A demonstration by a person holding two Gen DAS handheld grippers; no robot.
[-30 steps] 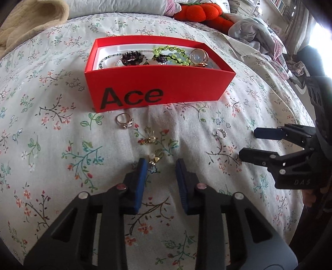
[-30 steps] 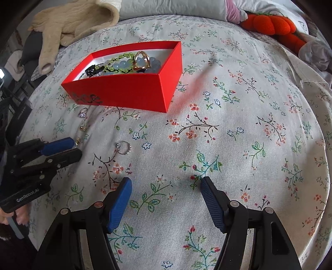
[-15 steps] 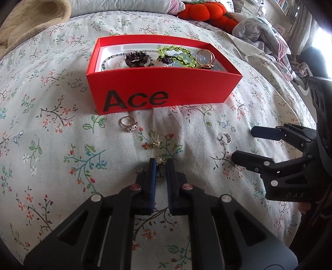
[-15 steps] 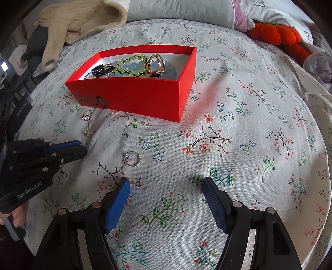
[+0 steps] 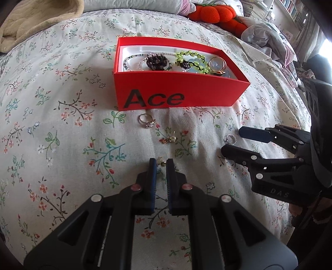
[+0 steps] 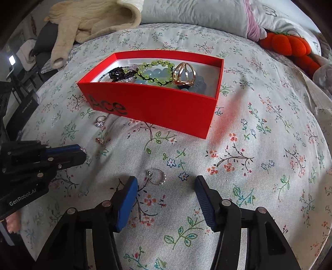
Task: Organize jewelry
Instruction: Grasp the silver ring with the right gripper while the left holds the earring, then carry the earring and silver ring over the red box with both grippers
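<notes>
A red "Ace" box [image 5: 176, 97] [image 6: 157, 103] on the floral bedspread holds bead bracelets and a big gold ring [image 6: 183, 74]. My left gripper [image 5: 161, 162] [image 6: 84, 153] is shut on a small gold earring [image 5: 161, 161] at its tips, just above the cloth. A stone ring [image 5: 147, 121] [image 6: 100, 121] and another gold earring [image 5: 170, 139] [image 6: 100, 140] lie in front of the box. My right gripper [image 6: 165, 181] [image 5: 231, 139] is open, its fingers either side of a silver beaded ring [image 6: 157, 176] [image 5: 231, 139] on the cloth.
A beige quilted jacket [image 6: 87, 20] lies at the back left. An orange plush [image 6: 290, 47] [image 5: 215, 14] and pillows lie at the head of the bed. Crumpled clothes [image 5: 267, 39] lie at the right.
My left gripper closed on the small gold earring and lifted it slightly. My right gripper moved forward until the silver ring sat between its open fingers.
</notes>
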